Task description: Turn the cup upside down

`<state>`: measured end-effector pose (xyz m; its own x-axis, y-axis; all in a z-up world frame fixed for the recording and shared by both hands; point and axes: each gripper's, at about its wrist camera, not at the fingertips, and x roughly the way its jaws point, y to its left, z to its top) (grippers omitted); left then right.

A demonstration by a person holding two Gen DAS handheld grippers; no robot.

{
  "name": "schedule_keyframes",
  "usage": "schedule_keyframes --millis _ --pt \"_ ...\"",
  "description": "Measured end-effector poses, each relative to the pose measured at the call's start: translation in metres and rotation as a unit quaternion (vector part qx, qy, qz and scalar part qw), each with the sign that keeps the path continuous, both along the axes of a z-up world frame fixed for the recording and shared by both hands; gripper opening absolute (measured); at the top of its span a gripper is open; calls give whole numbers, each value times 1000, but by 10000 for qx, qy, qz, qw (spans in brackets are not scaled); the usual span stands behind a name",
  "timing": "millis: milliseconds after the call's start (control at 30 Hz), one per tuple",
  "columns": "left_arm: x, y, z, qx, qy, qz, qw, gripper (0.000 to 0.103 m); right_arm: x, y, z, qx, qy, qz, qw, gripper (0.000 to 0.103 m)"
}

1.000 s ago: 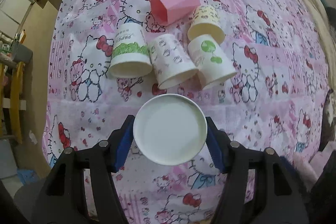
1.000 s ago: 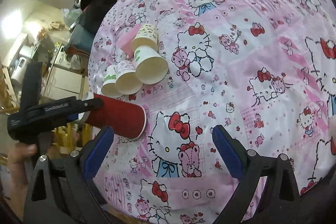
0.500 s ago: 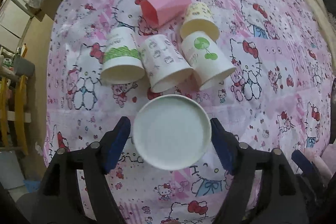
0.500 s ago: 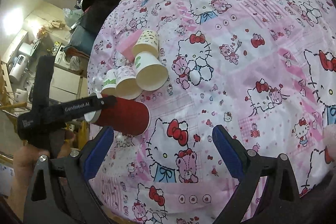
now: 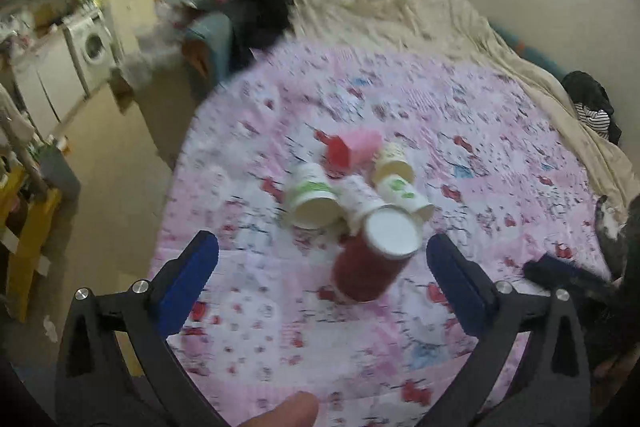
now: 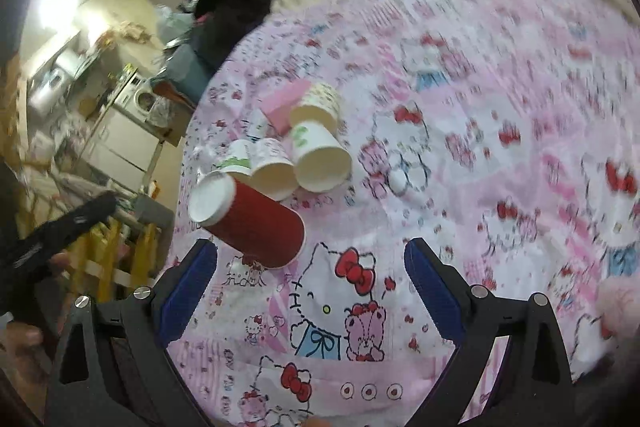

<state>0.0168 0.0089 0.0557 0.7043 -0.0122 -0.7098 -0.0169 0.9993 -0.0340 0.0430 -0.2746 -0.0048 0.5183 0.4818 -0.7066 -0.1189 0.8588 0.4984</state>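
The bed (image 5: 460,131), under a pink cartoon quilt, carries everything here; being soft, it probably lets cups settle at a slant rather than stand true. Near the quilt's middle lies a cluster of paper cups (image 5: 316,195) on their sides, mouths toward the cameras, with a pink carton (image 5: 356,147) behind them, likely a pile waiting to be turned over.

The red cup (image 5: 366,263) sits just in front of that cluster, touching or nearly touching it. It tilts, white end up and toward the left gripper (image 5: 320,287). Both views are blurred, so I cannot tell whether that white end is the base or the mouth, nor whether the cup has come to rest.

The left fingers (image 5: 188,287) are spread wide and hold nothing; the cup lies ahead of them, between their lines but clear of both. The right gripper (image 6: 310,287) is likewise spread and empty, the cup (image 6: 256,223) just beyond its left finger (image 6: 186,291).
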Motion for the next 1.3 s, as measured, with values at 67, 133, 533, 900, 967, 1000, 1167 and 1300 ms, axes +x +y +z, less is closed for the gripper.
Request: schedule_keyframes --millis 67,133,533,900,967,1000,1167,1300 --pt "-17 10 -5 176 -199 116 9996 103 -9 14 15 -232 -354 111 9990 97" --pt "-28 18 -11 191 -283 243 9991 103 -18 24 24 -394 -583 110 9975 98" --pt "-52 12 -48 216 -390 245 9987 103 -48 61 14 -1146 -1375 15 9838 103" --pt "-51 13 -51 154 -363 295 9988 103 -49 76 5 -1378 -1436 91 9800 103" --pt "-51 13 -51 130 -357 291 9989 103 -49 76 5 -1412 -1442 83 9794 103" --pt "-51 13 -51 118 -352 280 9989 103 -49 76 5 -1426 -1447 75 9791 103" --pt "-52 12 -49 173 -399 237 9988 103 -49 75 6 -1411 -1452 6 9793 103" --pt "-52 11 -49 175 -408 237 9987 103 -48 74 7 -1372 -1431 -25 9801 103"
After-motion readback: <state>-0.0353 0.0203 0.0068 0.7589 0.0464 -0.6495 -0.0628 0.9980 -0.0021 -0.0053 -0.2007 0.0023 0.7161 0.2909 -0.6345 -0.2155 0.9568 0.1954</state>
